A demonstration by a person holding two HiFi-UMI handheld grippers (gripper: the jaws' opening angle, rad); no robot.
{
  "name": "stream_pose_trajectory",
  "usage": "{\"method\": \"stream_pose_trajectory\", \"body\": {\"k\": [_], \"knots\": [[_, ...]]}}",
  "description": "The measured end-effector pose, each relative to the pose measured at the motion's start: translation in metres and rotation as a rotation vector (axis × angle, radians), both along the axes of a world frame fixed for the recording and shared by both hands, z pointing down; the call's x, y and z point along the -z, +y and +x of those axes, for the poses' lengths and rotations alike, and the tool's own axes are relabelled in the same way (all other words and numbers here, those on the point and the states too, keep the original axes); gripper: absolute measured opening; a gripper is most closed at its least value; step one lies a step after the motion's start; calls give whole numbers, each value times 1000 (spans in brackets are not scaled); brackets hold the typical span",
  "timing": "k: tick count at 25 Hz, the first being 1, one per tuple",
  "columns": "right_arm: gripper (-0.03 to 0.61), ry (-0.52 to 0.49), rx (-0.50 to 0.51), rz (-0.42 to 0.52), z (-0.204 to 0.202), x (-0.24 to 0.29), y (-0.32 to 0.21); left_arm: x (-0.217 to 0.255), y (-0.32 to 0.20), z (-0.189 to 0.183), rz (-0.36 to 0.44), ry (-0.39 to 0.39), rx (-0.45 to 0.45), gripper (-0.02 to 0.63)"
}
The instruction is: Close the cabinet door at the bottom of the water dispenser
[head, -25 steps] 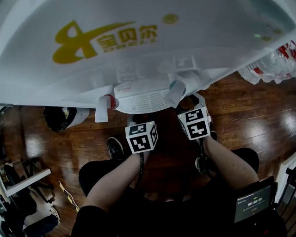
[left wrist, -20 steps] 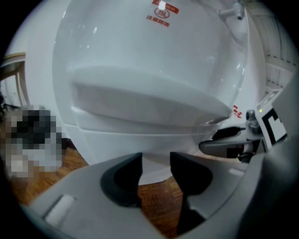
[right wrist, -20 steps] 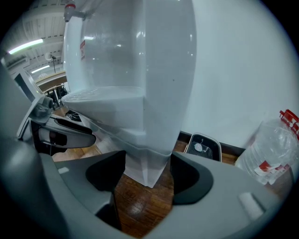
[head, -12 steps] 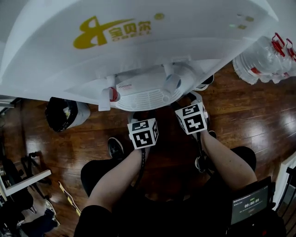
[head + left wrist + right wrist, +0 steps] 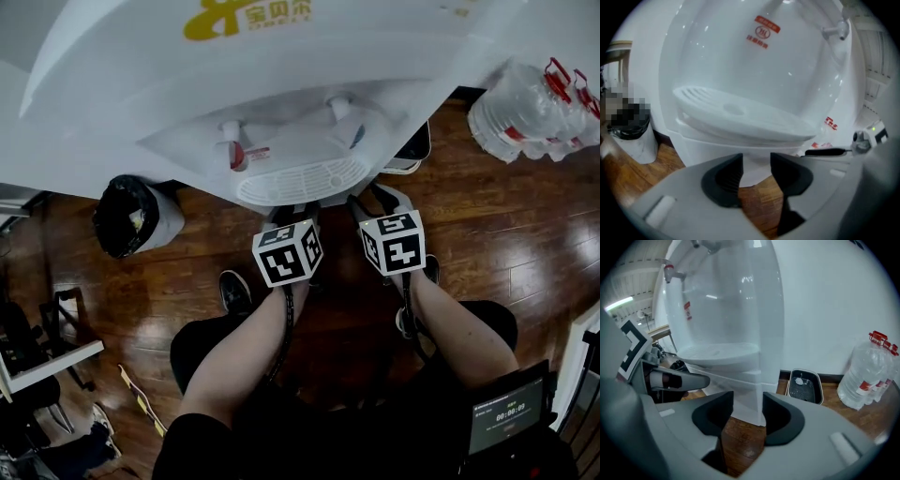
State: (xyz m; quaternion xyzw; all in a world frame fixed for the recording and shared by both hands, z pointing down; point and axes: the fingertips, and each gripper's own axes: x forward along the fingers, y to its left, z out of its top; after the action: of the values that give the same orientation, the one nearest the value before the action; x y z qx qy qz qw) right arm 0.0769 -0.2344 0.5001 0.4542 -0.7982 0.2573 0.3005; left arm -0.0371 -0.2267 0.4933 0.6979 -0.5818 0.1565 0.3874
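The white water dispenser (image 5: 281, 84) fills the top of the head view, with its drip tray (image 5: 298, 178) jutting toward me. Both marker cubes hang just below the tray: the left gripper's cube (image 5: 288, 251) and the right gripper's cube (image 5: 392, 242). My left gripper (image 5: 754, 172) stands open and empty, facing the lower cabinet front (image 5: 710, 151). The jaws of my right gripper (image 5: 747, 411) are closing, and no pad presses on anything. The cabinet's white corner edge (image 5: 757, 399) shows just past the gap. I cannot tell the door from the body.
A black bin with a white liner (image 5: 131, 217) stands left of the dispenser. A black tray (image 5: 803, 384) sits against the wall on the right, with water bottles (image 5: 867, 373) beyond it. The person's shoes (image 5: 234, 295) rest on the wooden floor (image 5: 506, 216).
The head view has tipped, so the dispenser sits higher in the picture. Both cubes stay just below the drip tray. The right cube has rolled a little.
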Motion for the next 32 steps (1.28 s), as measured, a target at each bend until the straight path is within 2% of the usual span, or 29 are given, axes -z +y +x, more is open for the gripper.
{"method": "stream_pose_trajectory", "body": {"k": [3, 5, 9, 13, 16, 20, 22, 24, 32], "knots": [[71, -80, 18, 86, -12, 35, 27, 33, 19, 9, 75, 39, -8, 200], [35, -128, 4, 143, -14, 54, 36, 47, 30, 15, 121, 44, -27, 200], [17, -216, -49, 225, -17, 86, 48, 67, 56, 17, 195, 45, -68, 199], [15, -247, -16, 326, -25, 117, 76, 96, 84, 18, 322, -11, -135, 192], [5, -242, 25, 371, -30, 124, 102, 115, 110, 21, 420, -62, -177, 152], [5, -283, 38, 398, -36, 131, 140, 129, 152, 24, 537, -121, -210, 83], [5, -295, 52, 435, -39, 139, 159, 136, 170, 18, 596, -174, -205, 26], [5, -299, 70, 471, -42, 145, 178, 141, 186, 15, 621, -189, -204, 20], [5, -309, 106, 550, -49, 163, 247, 159, 248, 23, 695, -146, -221, 20]]}}
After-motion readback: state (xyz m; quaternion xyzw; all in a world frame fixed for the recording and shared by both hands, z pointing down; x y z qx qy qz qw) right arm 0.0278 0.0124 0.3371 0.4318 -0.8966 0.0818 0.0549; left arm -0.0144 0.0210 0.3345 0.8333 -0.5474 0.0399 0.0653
